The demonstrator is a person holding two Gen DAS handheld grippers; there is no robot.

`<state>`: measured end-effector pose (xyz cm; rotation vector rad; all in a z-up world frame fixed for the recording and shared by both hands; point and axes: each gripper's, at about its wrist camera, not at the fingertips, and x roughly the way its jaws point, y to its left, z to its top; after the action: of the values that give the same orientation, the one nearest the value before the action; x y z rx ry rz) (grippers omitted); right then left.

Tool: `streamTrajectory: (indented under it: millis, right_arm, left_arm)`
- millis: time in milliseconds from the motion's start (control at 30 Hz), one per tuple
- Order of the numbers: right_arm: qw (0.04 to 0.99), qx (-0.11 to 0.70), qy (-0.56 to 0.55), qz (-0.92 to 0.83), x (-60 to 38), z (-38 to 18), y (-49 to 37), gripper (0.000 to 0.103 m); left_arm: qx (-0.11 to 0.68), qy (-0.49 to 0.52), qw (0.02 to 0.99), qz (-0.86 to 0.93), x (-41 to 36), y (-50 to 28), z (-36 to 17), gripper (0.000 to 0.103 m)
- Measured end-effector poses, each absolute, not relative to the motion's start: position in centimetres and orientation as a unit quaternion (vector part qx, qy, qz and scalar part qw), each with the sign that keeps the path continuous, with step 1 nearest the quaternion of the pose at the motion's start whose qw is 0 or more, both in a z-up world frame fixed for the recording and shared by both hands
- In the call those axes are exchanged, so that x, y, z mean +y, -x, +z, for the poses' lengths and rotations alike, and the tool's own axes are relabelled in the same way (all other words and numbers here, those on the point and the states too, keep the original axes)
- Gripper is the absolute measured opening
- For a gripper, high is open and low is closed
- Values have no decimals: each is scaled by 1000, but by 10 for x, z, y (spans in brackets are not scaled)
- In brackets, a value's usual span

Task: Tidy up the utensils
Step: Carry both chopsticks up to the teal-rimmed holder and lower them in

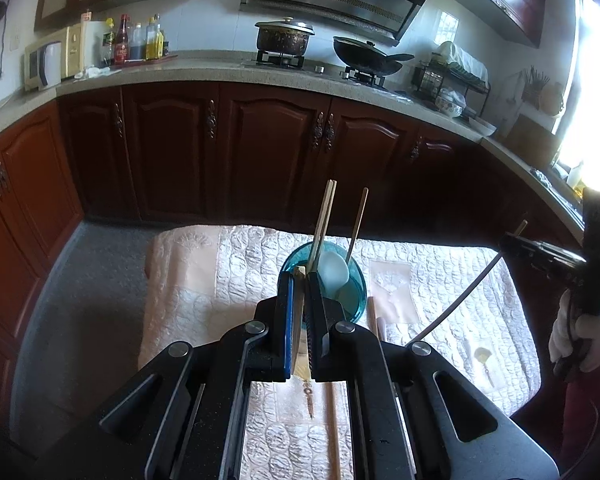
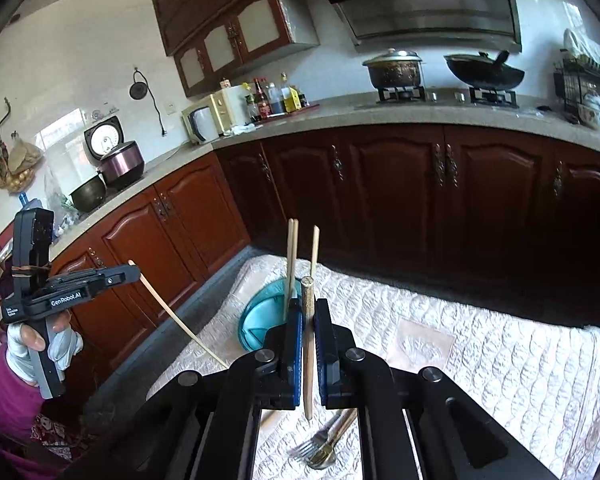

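A blue glass holder (image 1: pixel 356 292) stands on the quilted cloth (image 1: pixel 228 280) and holds several upright chopsticks (image 1: pixel 323 224) and a white spoon (image 1: pixel 334 270). My left gripper (image 1: pixel 300 276) is shut on a pale chopstick (image 1: pixel 299 316), just in front of the holder. My right gripper (image 2: pixel 309 304) is shut on a wooden chopstick (image 2: pixel 308 344), above the cloth and to the right of the holder (image 2: pixel 260 320). The left gripper (image 2: pixel 134 272) with its slanting chopstick (image 2: pixel 180 320) also shows in the right wrist view.
A fork (image 2: pixel 310 442) and a spoon (image 2: pixel 324 458) lie on the cloth below my right gripper. More chopsticks (image 1: pixel 374 316) lie on the cloth by the holder. Dark wood cabinets (image 1: pixel 260 148) and a counter with pots surround the table.
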<state>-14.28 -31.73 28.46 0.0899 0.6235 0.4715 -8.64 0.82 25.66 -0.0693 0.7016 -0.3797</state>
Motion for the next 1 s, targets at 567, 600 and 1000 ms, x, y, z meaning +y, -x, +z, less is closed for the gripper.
streamTrajectory:
  millis: [567, 600, 1000]
  right_arm:
    - [935, 263, -21, 235, -272, 325, 93, 5]
    - [935, 265, -20, 234, -270, 324, 88, 5]
    - [929, 287, -15, 232, -249, 298, 48, 5]
  left_arm:
    - [291, 33, 938, -183, -5, 43, 312, 4]
    - [292, 33, 938, -185, -9, 38, 312, 4]
    - [306, 3, 932, -193, -33, 7, 306, 4]
